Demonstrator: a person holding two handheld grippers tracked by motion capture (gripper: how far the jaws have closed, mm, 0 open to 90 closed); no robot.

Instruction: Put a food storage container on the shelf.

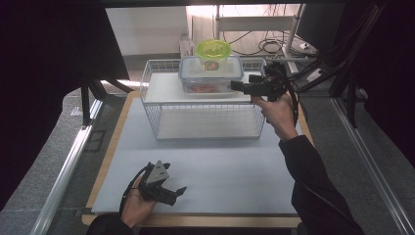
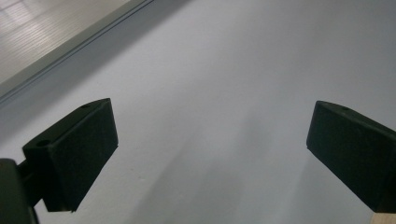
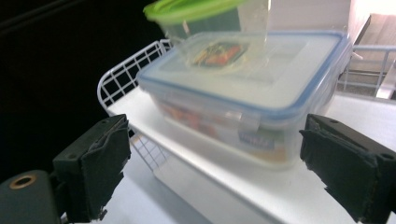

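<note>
A clear rectangular box with a blue-rimmed lid (image 1: 210, 73) (image 3: 261, 88) rests on the upper shelf of a white wire rack (image 1: 151, 105) (image 3: 116, 79). On its lid stands a round clear tub with a green lid (image 1: 213, 49) (image 3: 205, 11). My right gripper (image 1: 236, 87) (image 3: 215, 147) hovers just right of the box, level with it and pointing at its side. Its jaws stand open, and the pads do not touch the box. My left gripper (image 1: 177, 195) (image 2: 210, 140) lies low over the white mat (image 1: 220, 171) at the front left, open with nothing between its jaws.
The rack's lower shelf (image 1: 205, 125) holds nothing. A monitor (image 1: 318, 22) and loose cables (image 1: 264, 46) lie behind the rack at the back right. The wooden table edge (image 1: 195, 220) runs along the front, with metal rails (image 1: 63, 171) on both sides.
</note>
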